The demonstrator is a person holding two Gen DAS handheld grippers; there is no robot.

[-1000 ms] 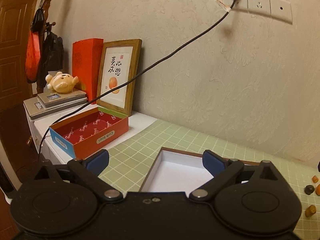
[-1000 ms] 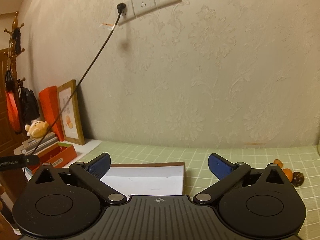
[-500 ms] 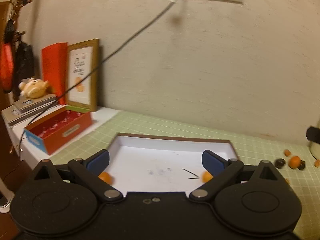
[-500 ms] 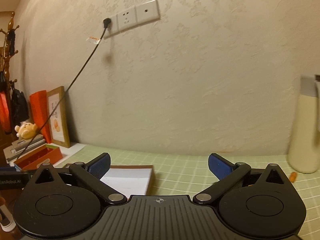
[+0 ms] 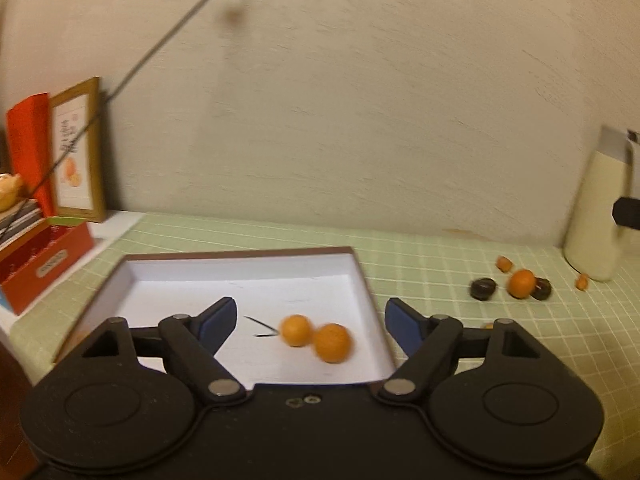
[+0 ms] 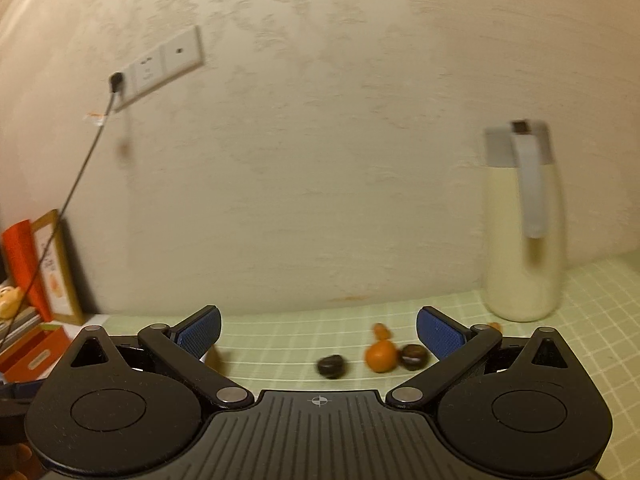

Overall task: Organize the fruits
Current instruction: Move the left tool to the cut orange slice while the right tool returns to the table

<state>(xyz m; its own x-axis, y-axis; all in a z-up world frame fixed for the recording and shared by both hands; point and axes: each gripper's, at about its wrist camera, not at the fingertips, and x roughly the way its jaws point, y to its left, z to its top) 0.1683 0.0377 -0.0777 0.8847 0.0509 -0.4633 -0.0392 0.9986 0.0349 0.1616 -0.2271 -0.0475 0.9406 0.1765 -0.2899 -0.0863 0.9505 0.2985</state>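
Note:
A shallow white box [image 5: 244, 280] with a brown rim lies on the green checked mat. Two small orange fruits [image 5: 297, 330] [image 5: 333, 342] lie in its near right part. My left gripper [image 5: 308, 320] is open and empty, above the box's near edge. To the right on the mat lie an orange fruit [image 5: 522, 283] [image 6: 381, 355], two dark round fruits [image 5: 482, 289] [image 6: 331, 366] [image 6: 413, 356] and small orange pieces [image 5: 504, 264] [image 6: 381, 332]. My right gripper [image 6: 318, 330] is open and empty, just before these fruits.
A cream flask [image 6: 522, 236] [image 5: 598, 216] stands at the right by the wall. At the left are a red box [image 5: 40, 264], a framed picture [image 5: 78, 152] and a black cable [image 6: 68, 200] from the wall socket.
Both views have swung right and tilted down. The left view now shows the box with two fruits; the right view now shows the loose fruits and flask. Both grippers stay open.

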